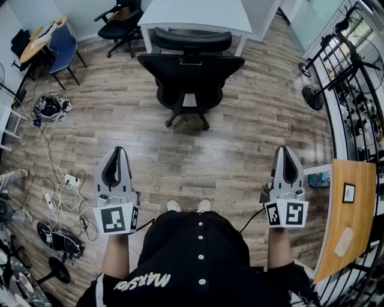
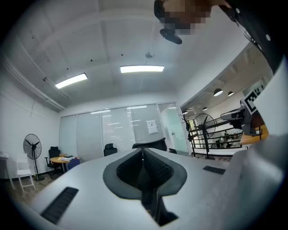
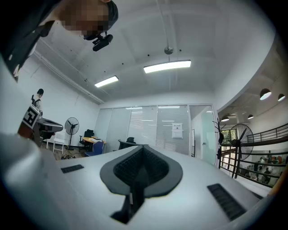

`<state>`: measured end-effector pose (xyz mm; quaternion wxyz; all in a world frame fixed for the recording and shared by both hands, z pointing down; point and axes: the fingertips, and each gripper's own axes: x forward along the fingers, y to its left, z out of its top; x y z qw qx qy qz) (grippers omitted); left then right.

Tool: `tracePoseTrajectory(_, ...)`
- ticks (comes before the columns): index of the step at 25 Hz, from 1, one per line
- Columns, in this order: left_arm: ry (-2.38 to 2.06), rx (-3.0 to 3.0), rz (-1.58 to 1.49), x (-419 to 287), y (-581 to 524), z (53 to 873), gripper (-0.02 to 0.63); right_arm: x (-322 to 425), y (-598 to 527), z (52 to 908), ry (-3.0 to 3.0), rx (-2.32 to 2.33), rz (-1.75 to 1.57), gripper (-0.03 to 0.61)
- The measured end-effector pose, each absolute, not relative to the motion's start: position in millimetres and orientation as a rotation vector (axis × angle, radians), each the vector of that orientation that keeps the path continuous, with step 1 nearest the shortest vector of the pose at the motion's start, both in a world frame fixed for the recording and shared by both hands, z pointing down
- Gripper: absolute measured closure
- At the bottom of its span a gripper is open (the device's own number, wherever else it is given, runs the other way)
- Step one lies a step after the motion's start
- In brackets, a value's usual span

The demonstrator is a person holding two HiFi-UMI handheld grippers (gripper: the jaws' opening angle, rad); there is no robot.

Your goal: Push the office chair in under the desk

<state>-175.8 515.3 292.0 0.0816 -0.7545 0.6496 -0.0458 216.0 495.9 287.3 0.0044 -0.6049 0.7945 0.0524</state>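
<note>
Scene: A person in a black buttoned top (image 1: 192, 258) is standing on the wood-plank floor (image 1: 240, 150) of an office, holding a gripper in each hand.

Office chair: The black high-backed office chair (image 1: 191, 72) with a headrest and a star-shaped wheeled base is standing on the floor straight ahead of the person. It is sitting at the near edge of the white rectangular desk (image 1: 198, 15), with most of it out in front of that edge.

Left hand: The grey left gripper (image 1: 118, 150) is pointing level toward the chair and staying well apart from it. Its dark ribbed fingers (image 2: 126, 173) are pressing together on nothing.

Right hand: The grey right gripper (image 1: 285, 149) is pointing the same way, also well apart from the chair. Its fingers (image 3: 130, 168) are likewise pressing together, empty.

Left edge of the floor: A tangle of white cables (image 1: 60, 192) is lying there. A blue chair (image 1: 63, 45) is standing beside a round wooden table (image 1: 42, 30) in the far left corner.

Right edge of the floor: A black floor fan (image 1: 313, 96) is standing by a black metal railing (image 1: 354, 72). A light wooden tabletop (image 1: 348, 234) is showing at the near right.
</note>
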Motion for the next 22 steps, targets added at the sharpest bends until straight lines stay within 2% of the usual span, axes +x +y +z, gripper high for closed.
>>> tracePoseTrajectory(20,1.916,-2.21,-0.154,-174.2,518.1,288.5,0.591,205.5,499.4,284.8,2.495,-1.803,0.144,0.548)
tracePoseTrajectory(21,1.916,-2.218,-0.17,-174.0,517.7,291.0,0.587,203.8,499.2,286.3,2.505,-1.799,0.141,0.548)
tracePoseTrajectory(22,1.918,-2.238,-0.201,-173.8,516.4,296.0,0.518,201.5,498.1,288.6,2.519,-1.798,0.137,0.538)
